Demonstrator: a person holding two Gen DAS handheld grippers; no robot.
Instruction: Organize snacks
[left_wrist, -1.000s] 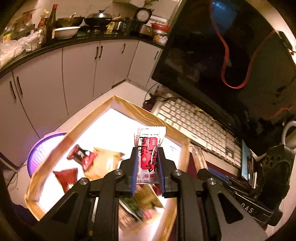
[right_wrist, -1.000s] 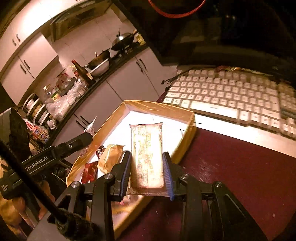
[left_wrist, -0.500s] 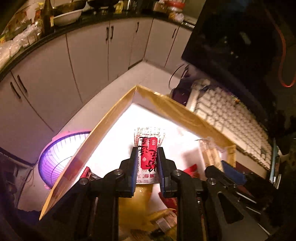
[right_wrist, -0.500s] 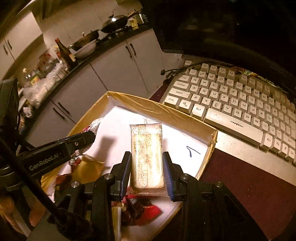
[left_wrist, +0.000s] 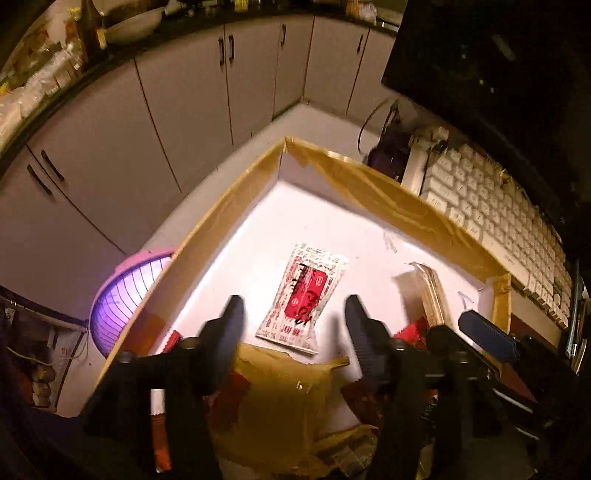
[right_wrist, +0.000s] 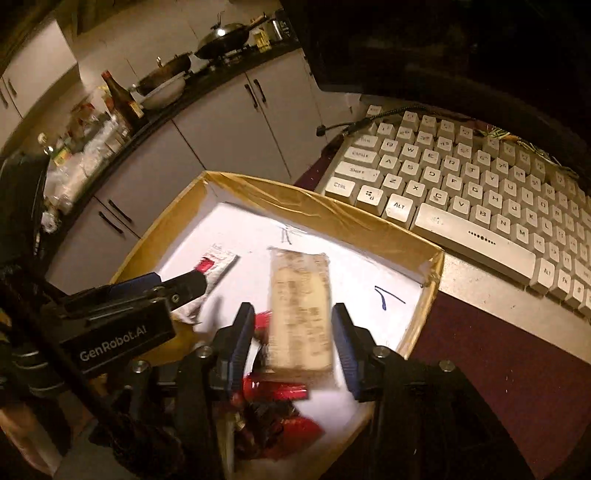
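Left gripper (left_wrist: 293, 314) opening, clear of one red-white sachet (left_wrist: 304, 295) | right gripper (right_wrist: 291, 338) opening, one tan packet (right_wrist: 299, 314) between, untouched | one box (right_wrist: 332, 212)

Snacks in the tape-edged box

A red-and-white sachet (left_wrist: 304, 297) is seen flat on the white floor of the box (left_wrist: 388, 192), tilted. A pale beige packet (right_wrist: 299, 310) is seen lengthwise just beside it, blurred, over red wrappers (right_wrist: 277, 391) piled at the near end.
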